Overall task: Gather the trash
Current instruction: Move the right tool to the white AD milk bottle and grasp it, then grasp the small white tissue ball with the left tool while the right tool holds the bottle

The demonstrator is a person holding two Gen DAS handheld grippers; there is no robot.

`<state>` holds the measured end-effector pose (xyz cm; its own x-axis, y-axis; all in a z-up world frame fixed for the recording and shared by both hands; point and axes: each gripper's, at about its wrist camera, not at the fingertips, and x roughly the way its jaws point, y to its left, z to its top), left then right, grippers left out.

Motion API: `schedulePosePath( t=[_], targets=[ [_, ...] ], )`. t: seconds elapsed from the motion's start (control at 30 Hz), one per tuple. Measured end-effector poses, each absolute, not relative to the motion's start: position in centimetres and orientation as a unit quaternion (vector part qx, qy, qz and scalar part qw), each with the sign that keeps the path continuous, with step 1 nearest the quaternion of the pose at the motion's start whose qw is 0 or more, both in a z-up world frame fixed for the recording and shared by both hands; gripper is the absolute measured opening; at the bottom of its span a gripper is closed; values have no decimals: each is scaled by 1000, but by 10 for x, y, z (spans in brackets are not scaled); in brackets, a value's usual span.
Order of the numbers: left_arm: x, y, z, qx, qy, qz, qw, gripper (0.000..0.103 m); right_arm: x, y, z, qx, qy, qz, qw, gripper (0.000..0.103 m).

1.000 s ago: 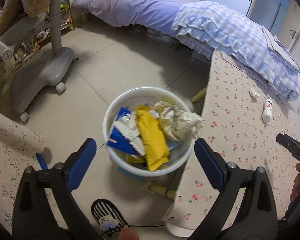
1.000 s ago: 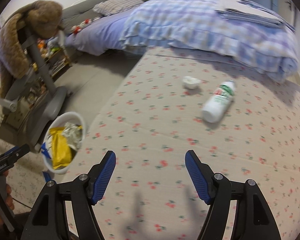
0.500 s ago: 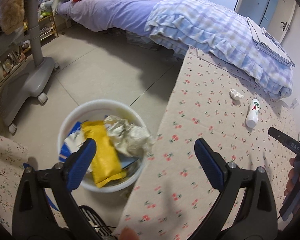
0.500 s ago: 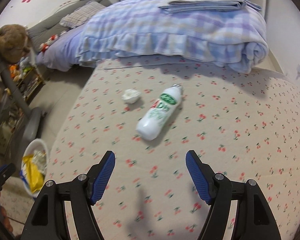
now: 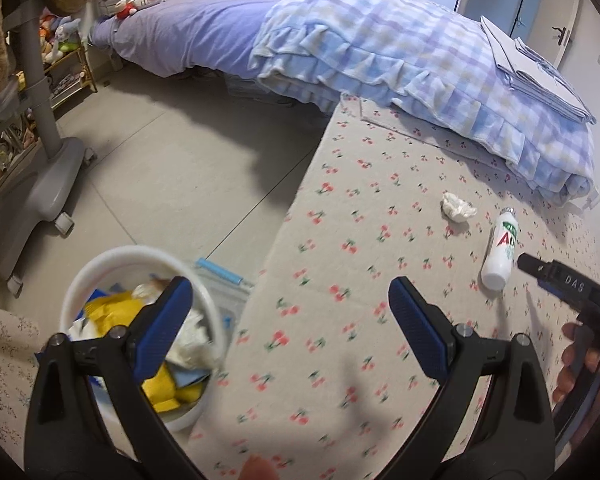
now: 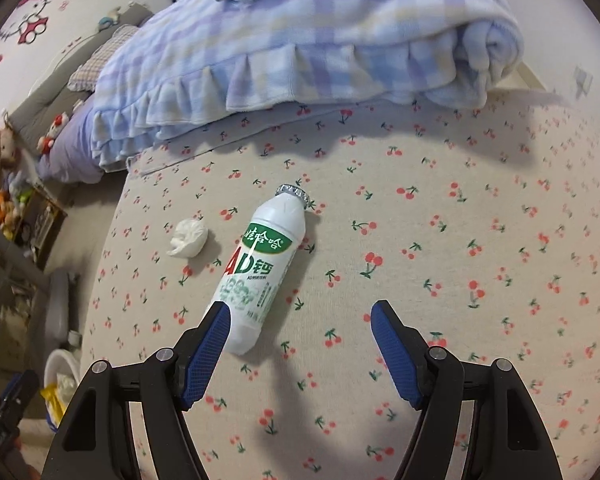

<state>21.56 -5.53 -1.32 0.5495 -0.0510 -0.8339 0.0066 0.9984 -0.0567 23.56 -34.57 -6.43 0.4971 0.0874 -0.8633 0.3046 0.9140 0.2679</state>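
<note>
A bed (image 5: pixel 204 36) with a lilac sheet and a frilled blue-and-lilac checked blanket (image 6: pixel 300 40) fills the back of the room, and the blanket's edge spills onto a table (image 5: pixel 340 208) covered in a beige cloth printed with red cherries. On the grey floor at the table's left end stands a white round bin (image 5: pixel 100 276), holding yellow wrappers, blue packaging and crumpled white paper; the left gripper's arm hides part of it, and in the right wrist view only its rim shows at the lower left edge. A white plastic drink bottle (image 6: pixel 260 268) lies on its side on the table, with a green label, red and green lettering and a silver foil top pointing toward the blanket. Just beside it, to its left and not touching, sits a small crumpled white tissue (image 6: pixel 188 238). The left gripper (image 5: pixel 290 320) hangs over the table's edge near the bin, blue pads spread wide and holding nothing. The right gripper (image 6: pixel 300 336) is just as wide open and empty, low over the table, its left pad beside the bottle's base; whether it touches cannot be told.
</note>
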Motion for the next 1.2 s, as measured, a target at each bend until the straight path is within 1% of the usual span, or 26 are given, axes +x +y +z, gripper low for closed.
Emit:
schedulePosePath(
  t=[0.23,0.3,0.33,0.37,0.4,0.5,0.57,0.77,0.83,0.9,1.0,1.13,1.2],
  targets=[
    [236,-83,-18,-36,469,-17,882,98,249,-337,-69,218,489,-45,844,66],
    [240,-92,-21,-31,465,-15,885,98,254,-333,-75,220,493,-40,841,56],
    [241,-96,-22,-29,464,-16,885,98,255,-331,-78,224,495,-37,839,53],
    [242,-100,-24,-27,463,-17,886,98,257,-330,-81,229,500,-31,834,45],
    [244,-103,-25,-26,463,-19,886,98,259,-329,-85,233,506,-26,830,41],
    [251,-114,-30,-35,455,-35,889,98,257,-329,-87,238,507,-11,828,37],
    [255,-122,-31,-43,445,-51,893,96,251,-335,-84,243,506,-10,828,37],
    [265,-166,-46,-40,421,-116,899,77,226,-374,-67,247,494,-33,833,37],
    [267,-182,-51,-38,416,-138,898,74,214,-391,-63,243,495,-42,833,37],
    [268,-199,-55,-30,408,-153,900,65,205,-405,-62,236,497,-52,833,37],
    [270,-216,-63,-16,406,-165,899,55,191,-425,-61,223,500,-65,834,37],
    [276,-227,-75,-2,410,-162,898,46,177,-446,-61,213,504,-71,834,37],
    [281,-225,-79,-10,420,-159,893,35,171,-451,-61,205,505,-72,835,37]
  ],
)
